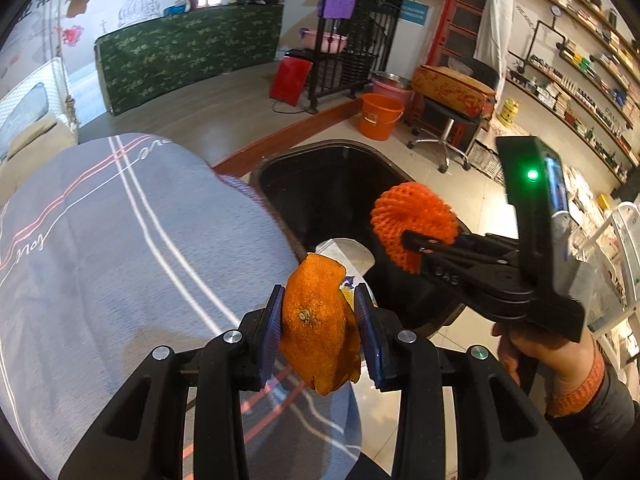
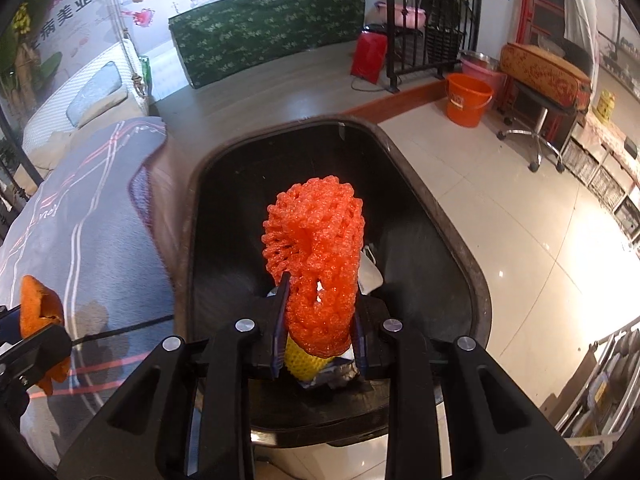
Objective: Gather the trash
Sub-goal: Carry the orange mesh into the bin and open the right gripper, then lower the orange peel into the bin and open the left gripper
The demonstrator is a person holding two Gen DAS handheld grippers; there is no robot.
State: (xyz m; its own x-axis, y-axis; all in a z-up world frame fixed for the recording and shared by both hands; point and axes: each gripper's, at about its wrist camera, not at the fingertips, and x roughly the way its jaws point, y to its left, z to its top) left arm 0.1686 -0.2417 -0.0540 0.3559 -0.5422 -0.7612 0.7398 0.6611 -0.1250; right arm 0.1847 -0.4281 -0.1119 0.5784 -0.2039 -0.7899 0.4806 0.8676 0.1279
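My left gripper [image 1: 318, 322] is shut on an orange peel [image 1: 316, 328] and holds it above the edge of the grey cloth-covered table [image 1: 120, 240], beside the black trash bin [image 1: 320, 184]. My right gripper [image 2: 320, 312] is shut on an orange foam fruit net [image 2: 316, 256] and holds it over the open bin [image 2: 400, 216]. The net [image 1: 414, 226] and right gripper also show in the left wrist view. In the bin lie white paper [image 2: 370, 270], a yellow foam net [image 2: 300, 360] and foil wrapping [image 2: 336, 374]. The peel [image 2: 38, 304] shows at the far left of the right wrist view.
An orange bucket [image 1: 378, 116] and a pink basin [image 1: 390, 84] stand on the tiled floor beyond the bin. A wheeled stool with an orange case [image 1: 452, 92] stands to the right. Shelves [image 1: 580, 80] line the right wall. A red bag [image 1: 290, 80] leans by a black rack.
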